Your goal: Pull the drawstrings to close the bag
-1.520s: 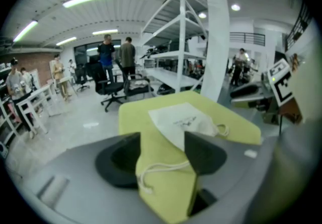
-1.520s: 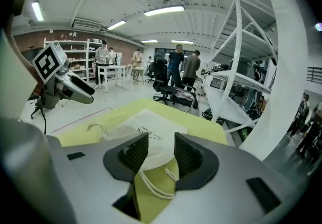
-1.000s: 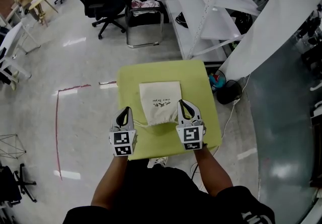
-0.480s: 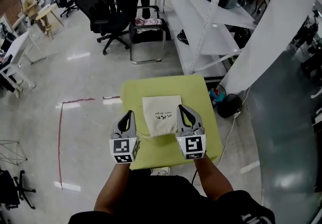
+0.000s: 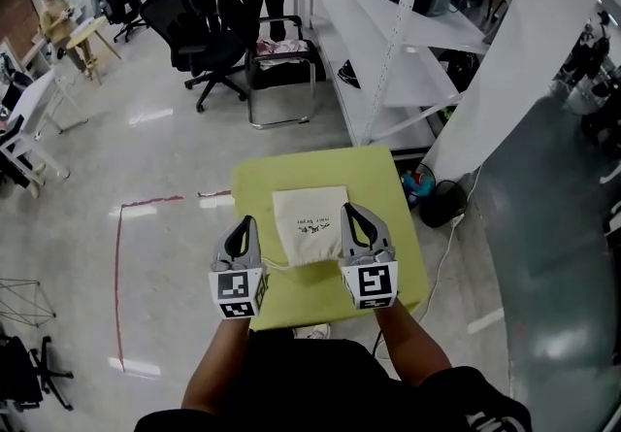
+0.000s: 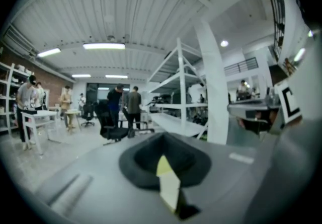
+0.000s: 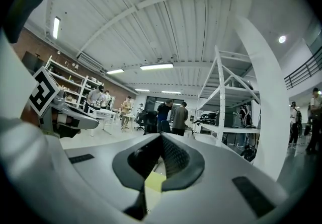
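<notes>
Cloth bag (image 5: 309, 224), cream, rectangular, gathered mouth; square yellow-green table (image 5: 374, 178).

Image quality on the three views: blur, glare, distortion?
Head view: sharp, edges bowed, glare patches on the floor. Left gripper view: soft throughout, strong fisheye, dark corners. Right gripper view: crisper, same fisheye, ceiling light strips bright.
</notes>
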A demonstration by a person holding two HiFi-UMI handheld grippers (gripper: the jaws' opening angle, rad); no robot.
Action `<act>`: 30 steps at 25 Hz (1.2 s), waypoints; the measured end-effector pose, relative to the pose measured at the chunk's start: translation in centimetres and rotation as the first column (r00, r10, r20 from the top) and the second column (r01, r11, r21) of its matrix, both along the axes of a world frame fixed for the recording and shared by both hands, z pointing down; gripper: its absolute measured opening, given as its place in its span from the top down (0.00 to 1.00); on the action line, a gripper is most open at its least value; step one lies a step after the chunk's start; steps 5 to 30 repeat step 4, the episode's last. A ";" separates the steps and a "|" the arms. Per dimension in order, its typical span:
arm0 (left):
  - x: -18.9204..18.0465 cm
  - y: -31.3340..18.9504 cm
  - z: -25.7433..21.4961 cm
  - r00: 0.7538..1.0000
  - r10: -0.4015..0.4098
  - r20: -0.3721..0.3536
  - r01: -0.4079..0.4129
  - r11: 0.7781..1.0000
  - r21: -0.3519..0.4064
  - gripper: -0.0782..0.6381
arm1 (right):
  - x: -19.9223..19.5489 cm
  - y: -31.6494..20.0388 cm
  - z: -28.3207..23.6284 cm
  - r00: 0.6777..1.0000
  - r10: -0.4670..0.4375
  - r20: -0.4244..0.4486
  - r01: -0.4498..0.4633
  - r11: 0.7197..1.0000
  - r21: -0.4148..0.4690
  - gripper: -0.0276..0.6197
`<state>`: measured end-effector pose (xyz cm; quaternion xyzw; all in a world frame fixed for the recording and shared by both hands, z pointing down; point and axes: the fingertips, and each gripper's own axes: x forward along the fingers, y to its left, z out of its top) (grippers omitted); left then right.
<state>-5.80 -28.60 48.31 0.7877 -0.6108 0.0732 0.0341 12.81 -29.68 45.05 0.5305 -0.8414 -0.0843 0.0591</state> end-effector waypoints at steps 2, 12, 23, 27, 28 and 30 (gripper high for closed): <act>0.1 -0.2 0.1 1.000 0.002 0.008 -0.002 1.000 -0.002 0.88 | 0.3 -0.2 0.1 1.000 0.003 -0.001 -0.003 1.000 -0.002 0.95; 0.1 -0.4 0.4 1.000 0.002 0.014 -0.001 1.000 -0.007 0.88 | 0.6 -0.4 0.3 1.000 0.007 -0.003 -0.007 1.000 -0.004 0.95; 0.1 -0.4 0.4 1.000 0.002 0.014 -0.001 1.000 -0.007 0.88 | 0.6 -0.4 0.3 1.000 0.007 -0.003 -0.007 1.000 -0.004 0.95; 0.1 -0.4 0.4 1.000 0.002 0.014 -0.001 1.000 -0.007 0.88 | 0.6 -0.4 0.3 1.000 0.007 -0.003 -0.007 1.000 -0.004 0.95; 0.1 -0.4 0.4 1.000 0.002 0.014 -0.001 1.000 -0.007 0.88 | 0.6 -0.4 0.3 1.000 0.007 -0.003 -0.007 1.000 -0.004 0.95; 0.1 -0.4 0.4 1.000 0.002 0.014 -0.001 1.000 -0.007 0.88 | 0.6 -0.4 0.3 1.000 0.007 -0.003 -0.007 1.000 -0.004 0.95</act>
